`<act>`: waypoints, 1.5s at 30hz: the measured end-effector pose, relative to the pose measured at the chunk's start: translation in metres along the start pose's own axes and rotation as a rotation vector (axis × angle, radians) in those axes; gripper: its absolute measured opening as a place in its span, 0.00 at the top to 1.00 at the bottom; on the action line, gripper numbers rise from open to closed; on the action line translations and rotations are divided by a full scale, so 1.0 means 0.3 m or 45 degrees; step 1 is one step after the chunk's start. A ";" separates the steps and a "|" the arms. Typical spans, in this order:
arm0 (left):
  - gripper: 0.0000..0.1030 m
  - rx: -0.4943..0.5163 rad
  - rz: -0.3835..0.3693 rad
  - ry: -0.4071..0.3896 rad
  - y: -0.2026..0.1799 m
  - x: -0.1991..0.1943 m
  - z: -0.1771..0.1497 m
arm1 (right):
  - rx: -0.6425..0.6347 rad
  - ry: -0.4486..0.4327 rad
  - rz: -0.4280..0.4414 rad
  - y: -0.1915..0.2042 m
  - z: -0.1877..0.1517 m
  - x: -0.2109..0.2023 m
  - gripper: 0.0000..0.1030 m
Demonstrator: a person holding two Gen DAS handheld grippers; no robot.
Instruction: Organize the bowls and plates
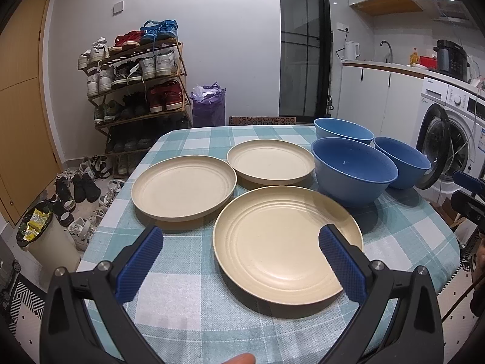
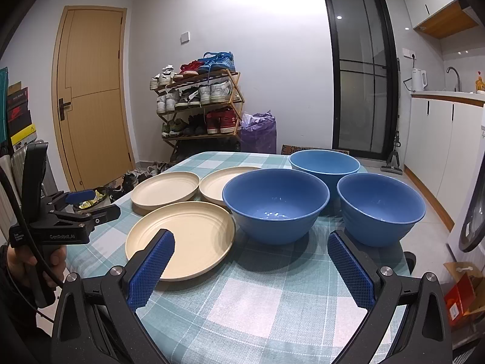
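Nearest, the left gripper (image 1: pixel 239 239) and the right gripper (image 2: pixel 250 242) both hung spread wide and empty over the checked tablecloth (image 2: pixel 257 309). Beyond, three cream plates (image 1: pixel 288 242) lay at about eleven o'clock in the right wrist view, with three blue bowls (image 2: pixel 275 206) from twelve to one o'clock, all unstacked. Farther off stood a shoe rack (image 2: pixel 200 103).

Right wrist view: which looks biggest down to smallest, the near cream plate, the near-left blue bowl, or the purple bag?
1. Near cream plate and near-left blue bowl: about alike, both close to the camera.
2. Purple bag: smallest, but far off.
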State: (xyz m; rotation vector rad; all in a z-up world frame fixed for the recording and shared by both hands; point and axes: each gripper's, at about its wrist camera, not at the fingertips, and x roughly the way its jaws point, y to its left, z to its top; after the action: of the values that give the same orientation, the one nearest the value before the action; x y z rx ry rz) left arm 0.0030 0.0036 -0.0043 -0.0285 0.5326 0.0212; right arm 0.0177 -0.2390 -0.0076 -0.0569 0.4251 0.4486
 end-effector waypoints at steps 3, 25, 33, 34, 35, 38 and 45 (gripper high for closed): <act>0.00 -0.001 0.001 0.001 0.002 -0.003 0.003 | 0.003 -0.004 -0.006 -0.006 0.005 -0.002 0.00; 0.00 0.014 0.018 -0.017 0.019 0.002 0.124 | -0.017 0.008 -0.041 -0.045 0.124 0.009 0.00; 0.00 0.007 0.022 -0.019 0.045 0.028 0.182 | 0.001 -0.002 -0.031 -0.076 0.198 0.018 0.00; 0.00 0.004 0.017 -0.016 0.050 0.033 0.191 | -0.005 -0.005 -0.033 -0.077 0.213 0.020 0.00; 0.00 -0.001 0.008 -0.010 0.054 0.038 0.200 | -0.009 -0.007 -0.031 -0.080 0.224 0.021 0.00; 0.00 -0.032 -0.011 -0.002 0.068 0.049 0.228 | -0.022 -0.010 -0.025 -0.079 0.268 0.027 0.00; 0.00 -0.045 -0.002 -0.017 0.086 0.061 0.303 | -0.021 0.001 -0.016 -0.081 0.370 0.046 0.00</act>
State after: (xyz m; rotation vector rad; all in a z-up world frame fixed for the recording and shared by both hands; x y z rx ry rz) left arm 0.0642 0.0326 0.0642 -0.0636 0.5187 0.0293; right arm 0.0824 -0.2391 0.0867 -0.0755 0.4220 0.4399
